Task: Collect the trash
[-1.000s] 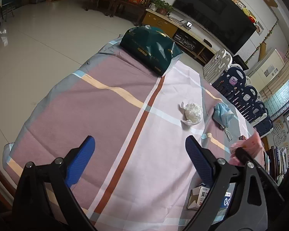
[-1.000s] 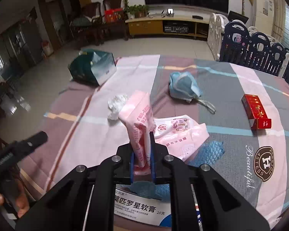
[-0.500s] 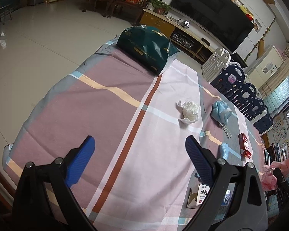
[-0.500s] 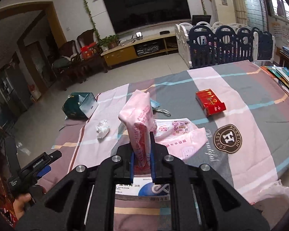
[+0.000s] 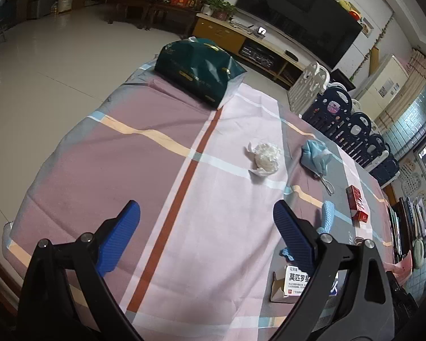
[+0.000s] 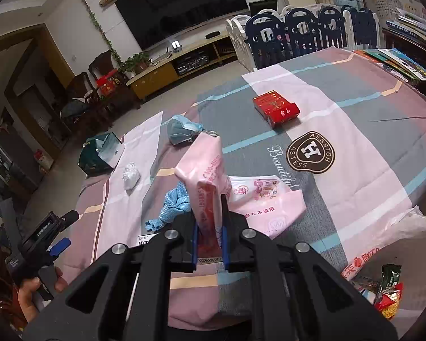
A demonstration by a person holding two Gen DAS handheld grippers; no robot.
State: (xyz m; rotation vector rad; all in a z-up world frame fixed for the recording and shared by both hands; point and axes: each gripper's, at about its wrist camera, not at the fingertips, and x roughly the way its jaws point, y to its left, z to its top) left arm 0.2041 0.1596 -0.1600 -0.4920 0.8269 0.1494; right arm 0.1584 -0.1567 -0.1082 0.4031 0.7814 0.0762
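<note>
My right gripper [image 6: 210, 244] is shut on a pink plastic wrapper [image 6: 207, 176] and holds it up above the table's near edge. A clear trash bag [image 6: 383, 258] with wrappers inside hangs open at the lower right. My left gripper [image 5: 207, 236] is open and empty above the table's near side. On the cloth lie a crumpled white tissue [image 5: 265, 157], a blue face mask [image 5: 315, 156], a red cigarette pack [image 5: 356, 206], a blue mesh scrap [image 5: 326, 217] and a white ointment box [image 5: 292, 281].
A dark green gift bag [image 5: 198, 68] lies at the table's far end. A striped cloth [image 5: 156, 170] covers the table. Navy and white playpen panels [image 6: 306, 31] stand beyond it. Books [image 6: 403, 62] are stacked at the right edge.
My right gripper has lifted the pink wrapper and swung right toward the trash bag, which is now in view. The left gripper has barely moved.
</note>
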